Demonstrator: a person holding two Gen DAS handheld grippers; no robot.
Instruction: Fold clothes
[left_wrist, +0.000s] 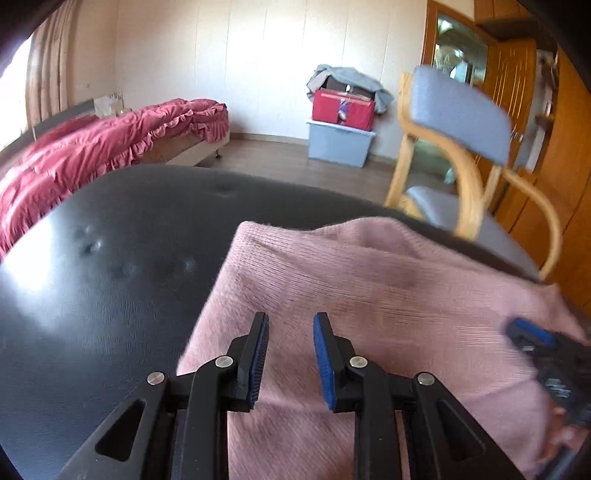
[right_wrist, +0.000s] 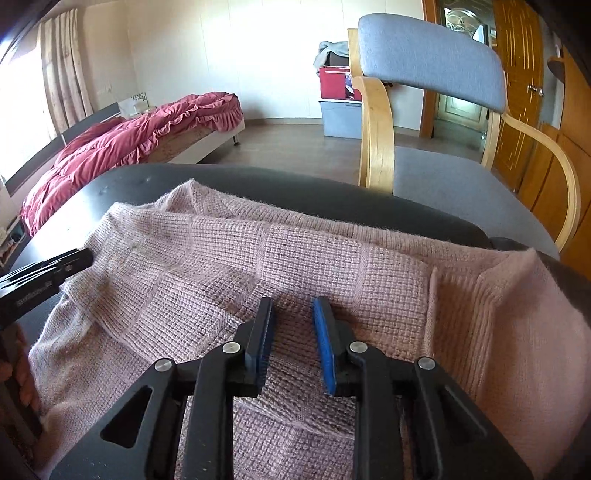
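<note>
A pink knit sweater (right_wrist: 295, 266) lies spread over the right part of the dark tabletop (left_wrist: 110, 258), its far hem along the far edge and its right side draped over the right edge. The left gripper (left_wrist: 290, 317) hovers over the sweater's left part, its 2 fingers slightly parted with nothing between them. The right gripper (right_wrist: 293, 302) sits low over the sweater's middle, fingers likewise a little apart and gripping nothing.
</note>
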